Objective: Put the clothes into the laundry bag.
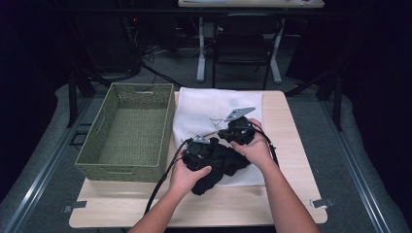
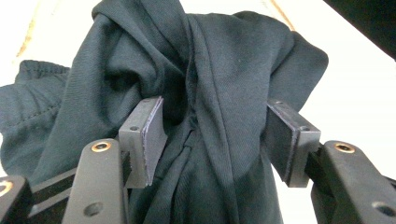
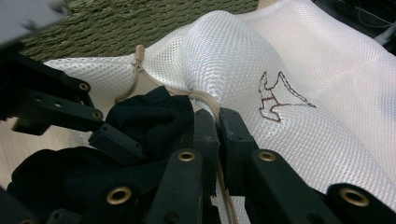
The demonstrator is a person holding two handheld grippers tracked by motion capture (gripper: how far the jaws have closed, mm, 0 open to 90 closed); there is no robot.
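On the table's middle, dark garment (image 1: 221, 162): I see it bunched in a heap, partly over the near edge of the white mesh bag (image 1: 214, 109), partly on bare wood.
Mesh bag: lies flat on the wooden table (image 1: 291, 194), just beside the basket; a small dark outline drawing sits on its mesh (image 3: 280, 95), and a beige drawstring (image 3: 140, 70) runs along its raised edge.
Left gripper (image 2: 219, 140): my left gripper view shows its jaws apart, with folds of the dark garment between the two pads; neither pad presses the cloth flat.
Right gripper (image 3: 218, 123): its jaws are nearly together, pinching the bag's corded edge where the mesh lifts into a hump.
Hands: my left hand (image 1: 187, 174) and right hand (image 1: 255, 148) each hold a gripper over the garment, close together.
Green woven basket (image 1: 127, 131): stands at the table's left side, touching the bag's edge.
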